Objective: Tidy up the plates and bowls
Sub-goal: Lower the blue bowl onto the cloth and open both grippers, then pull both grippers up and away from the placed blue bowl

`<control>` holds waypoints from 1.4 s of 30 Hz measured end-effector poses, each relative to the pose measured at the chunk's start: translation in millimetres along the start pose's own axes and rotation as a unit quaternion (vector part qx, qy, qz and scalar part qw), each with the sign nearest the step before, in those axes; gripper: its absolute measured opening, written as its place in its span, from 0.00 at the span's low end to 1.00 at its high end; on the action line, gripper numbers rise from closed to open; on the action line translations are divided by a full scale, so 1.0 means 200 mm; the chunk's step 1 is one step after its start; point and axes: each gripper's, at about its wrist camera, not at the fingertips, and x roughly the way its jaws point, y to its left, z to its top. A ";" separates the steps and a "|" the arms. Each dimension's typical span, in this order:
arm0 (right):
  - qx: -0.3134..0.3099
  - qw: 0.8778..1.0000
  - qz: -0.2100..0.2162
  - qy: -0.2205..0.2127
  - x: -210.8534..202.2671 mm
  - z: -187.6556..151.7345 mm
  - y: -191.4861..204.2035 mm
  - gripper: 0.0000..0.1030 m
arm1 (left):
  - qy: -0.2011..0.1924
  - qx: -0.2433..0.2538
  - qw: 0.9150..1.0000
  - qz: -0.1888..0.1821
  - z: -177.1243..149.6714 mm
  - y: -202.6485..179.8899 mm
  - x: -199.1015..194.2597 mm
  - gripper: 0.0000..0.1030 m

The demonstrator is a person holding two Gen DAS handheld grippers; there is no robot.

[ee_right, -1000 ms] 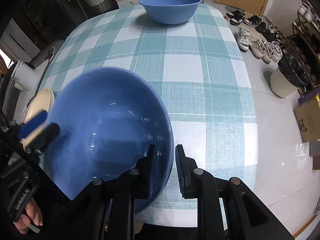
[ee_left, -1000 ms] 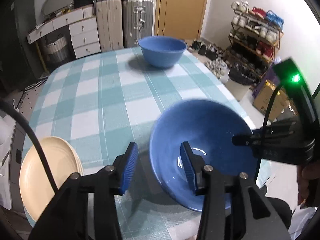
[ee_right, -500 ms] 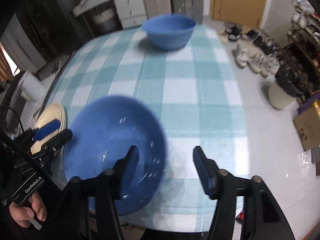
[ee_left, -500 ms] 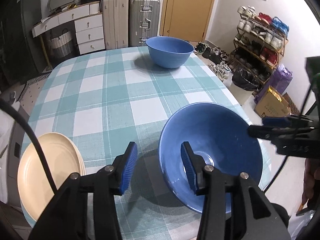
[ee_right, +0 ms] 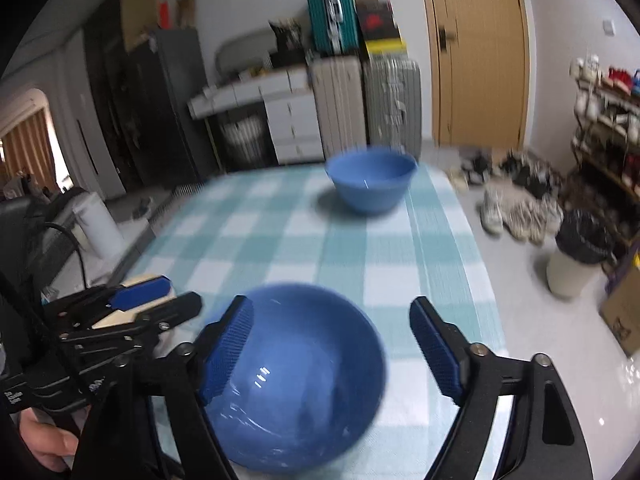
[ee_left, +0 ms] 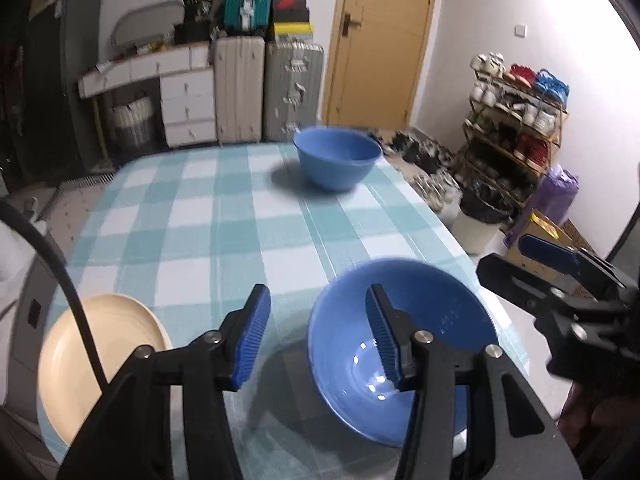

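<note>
Glossy round blue bowl (ee_left: 404,344) sits on checked tablecloth (ee_left: 224,236) beside smooth cream plate (ee_left: 100,356). Left gripper (ee_left: 316,340), jaws opening, straddles its rim without pressing. Right gripper (ee_right: 332,348), also opening, holds nothing.

A near blue bowl (ee_left: 404,344) is seen on the checked desk (ee_left: 224,232), with the left hand-held gripper (ee_left: 316,336) straddling its left rim, jaws opening and pads clear of it. A cream plate (ee_left: 60,364) is set at the near left edge, a far blue bowl (ee_left: 337,162) across the desk. The right hand-held gripper (ee_left: 556,276) is seen at the right.

Plate (ee_left: 72,364) left of near bowl (ee_left: 404,344); far bowl (ee_left: 337,162) behind.
</note>
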 end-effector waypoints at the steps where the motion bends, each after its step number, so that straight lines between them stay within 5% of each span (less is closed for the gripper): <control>1: 0.003 1.000 0.001 -0.020 -0.02 0.00 0.02 0.81 | -0.012 0.000 1.000 0.004 0.00 0.00 -0.02 0.57; 3: 0.006 0.998 0.013 -0.055 -0.07 -0.01 0.06 0.84 | -0.032 -0.005 0.999 0.009 0.01 0.01 -0.05 0.79; 13: -0.002 0.981 0.015 -0.196 -0.22 -0.10 0.19 0.99 | -0.097 -0.024 0.994 0.041 0.03 0.06 -0.13 0.83; 15: -0.009 0.975 0.008 -0.222 -0.26 -0.13 0.20 0.99 | -0.110 -0.026 0.992 0.057 0.03 0.07 -0.16 0.96; 20: -0.022 0.964 0.020 -0.264 -0.35 -0.16 0.20 0.99 | -0.154 -0.046 0.985 0.061 0.01 0.11 -0.24 1.00; 42: -0.039 0.976 -0.001 -0.214 -0.27 -0.19 0.20 0.99 | -0.150 -0.052 0.985 0.069 -0.01 0.11 -0.20 1.00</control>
